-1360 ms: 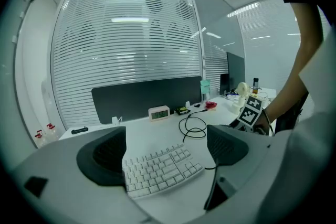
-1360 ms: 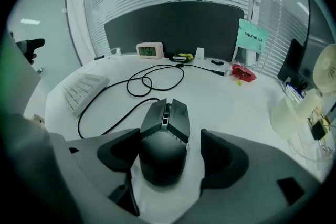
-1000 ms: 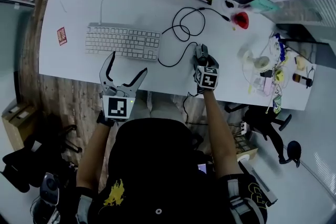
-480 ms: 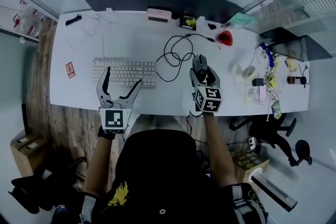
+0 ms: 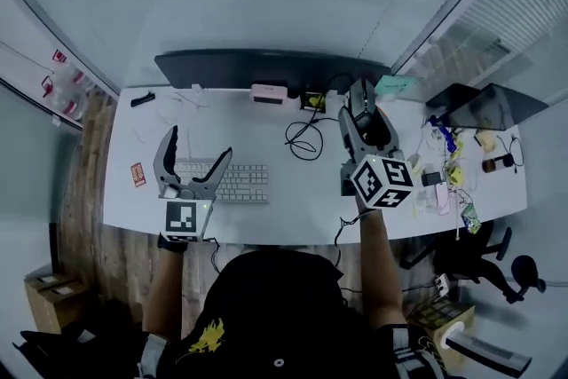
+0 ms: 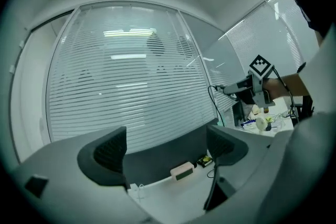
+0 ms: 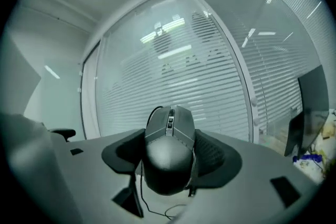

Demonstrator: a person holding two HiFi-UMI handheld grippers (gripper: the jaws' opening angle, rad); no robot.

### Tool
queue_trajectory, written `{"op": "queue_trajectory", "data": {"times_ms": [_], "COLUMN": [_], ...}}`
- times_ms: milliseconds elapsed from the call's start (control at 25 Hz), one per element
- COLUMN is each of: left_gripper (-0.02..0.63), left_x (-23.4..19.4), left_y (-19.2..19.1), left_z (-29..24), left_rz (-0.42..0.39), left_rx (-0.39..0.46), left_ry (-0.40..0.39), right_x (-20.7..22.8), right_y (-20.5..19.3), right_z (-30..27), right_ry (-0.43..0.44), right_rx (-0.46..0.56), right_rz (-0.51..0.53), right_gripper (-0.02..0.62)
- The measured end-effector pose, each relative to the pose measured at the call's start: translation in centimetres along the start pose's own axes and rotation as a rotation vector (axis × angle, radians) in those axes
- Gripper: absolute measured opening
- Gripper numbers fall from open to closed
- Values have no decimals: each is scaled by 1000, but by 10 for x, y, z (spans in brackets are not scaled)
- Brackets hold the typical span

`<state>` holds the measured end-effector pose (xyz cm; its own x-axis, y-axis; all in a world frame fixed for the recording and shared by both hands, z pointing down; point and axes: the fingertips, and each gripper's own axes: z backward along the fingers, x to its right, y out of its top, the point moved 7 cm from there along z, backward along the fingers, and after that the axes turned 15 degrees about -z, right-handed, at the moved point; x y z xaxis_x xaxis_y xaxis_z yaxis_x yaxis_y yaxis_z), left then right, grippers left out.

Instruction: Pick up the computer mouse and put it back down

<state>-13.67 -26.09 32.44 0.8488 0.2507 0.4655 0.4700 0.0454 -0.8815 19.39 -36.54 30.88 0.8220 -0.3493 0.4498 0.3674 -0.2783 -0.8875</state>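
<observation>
My right tongs (image 5: 364, 106) pinch the computer mouse (image 5: 358, 95) by its two flanks, holding it up in the air above the far right part of the white tabletop (image 5: 293, 195). In the right gripper view the dark padded fingers (image 7: 216, 155) press against either side of the grey mouse (image 7: 169, 149), its scroll wheel facing up and its rounded back toward the camera. Slatted blinds (image 7: 184, 86) behind a glass wall fill the background. The mouse's thin black cable (image 7: 140, 194) hangs loose beneath it, and from the head view its slack lies in loops (image 5: 306, 138) on the tabletop to the left of the mouse. My left tongs (image 5: 197, 146) are spread wide with nothing between them. They hover over the near left part of the tabletop, above the left end of the white keyboard (image 5: 240, 182). The left gripper view looks between its parted pads (image 6: 107, 152) across to a dark monitor (image 6: 163, 157) and a small pink box (image 6: 182, 170) at the far edge. My right arm, with its marker cube (image 6: 261, 66), shows off to the right. A small red card (image 5: 138, 174) lies left of the keyboard, and clutter crowds the right end of the tabletop.
</observation>
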Motion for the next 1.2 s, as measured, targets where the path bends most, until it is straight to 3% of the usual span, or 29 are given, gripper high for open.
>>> {"op": "queue_trajectory", "data": {"times_ms": [80,200,360,600,760,1000,1200], "left_gripper": [482,465,385,309,279,276,268], "left_x": [-11,-28,-47,-70,-69,-76,-71], "left_y": [15,28,55,93,74,79,69], "left_z": [-4,-4,-5,-2,0,-10,-13], "left_rz": [0,4,57,-15,13,31,6], "left_rx": [50,33,81,232,139,210,149], "left_ry": [30,62,118,267,225,251,200], "right_x": [-15,-40,-66,-88,-85,-88,-96], "right_y": [32,72,111,136,118,126,138], "right_z": [3,7,18,31,39,36,51], "right_ry": [39,101,121,160,105,145,176], "right_rx": [68,147,231,339,320,341,400], "right_rz": [15,44,142,260,251,235,262], "right_gripper": [302,302,302,302,302,302,302]}}
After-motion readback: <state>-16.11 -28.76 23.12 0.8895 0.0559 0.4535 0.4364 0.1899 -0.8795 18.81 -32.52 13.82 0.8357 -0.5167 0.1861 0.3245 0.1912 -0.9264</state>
